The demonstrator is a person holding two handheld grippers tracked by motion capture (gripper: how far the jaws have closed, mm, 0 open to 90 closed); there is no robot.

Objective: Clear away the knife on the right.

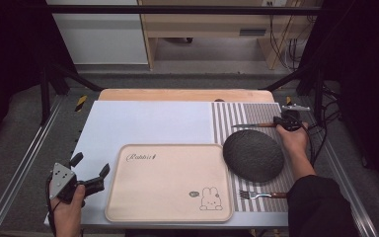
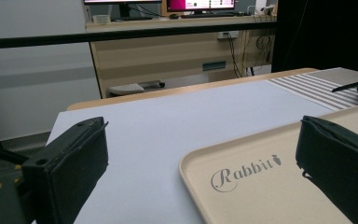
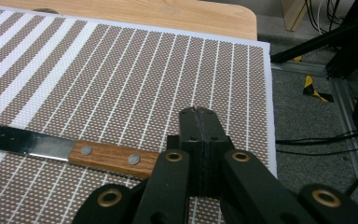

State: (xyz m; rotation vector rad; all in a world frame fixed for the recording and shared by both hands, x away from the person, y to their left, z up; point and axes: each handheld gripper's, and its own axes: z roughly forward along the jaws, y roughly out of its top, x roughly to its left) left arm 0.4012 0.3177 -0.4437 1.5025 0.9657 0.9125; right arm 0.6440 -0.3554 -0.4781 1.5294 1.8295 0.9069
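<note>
At the right of the high view, the right gripper (image 1: 287,122) sits on the striped placemat (image 1: 237,114) at the end of a wooden-handled knife (image 1: 256,125), which lies flat across the upper part of the mat, blade pointing toward the frame's centre. In the right gripper view the jaws are pressed flat together with no gap, and the knife handle (image 3: 114,158) runs in from the left and passes under the gripper's linkage; whether the jaws pinch the handle's end or merely rest beside it cannot be told. Below the knife lie a dark round plate (image 1: 253,154) and, near the bottom edge, a fork (image 1: 261,195). At lower left, the left gripper (image 1: 89,170) is released, jaws wide apart, hovering beside a beige tray (image 1: 128,197) printed with a rabbit.

The risk, judged from this moment: a grip so near the handle's tip would leave the long blade unbalanced, so a lift could let the knife swing, slip free and strike the plate or slide off the mat's right edge.
</note>
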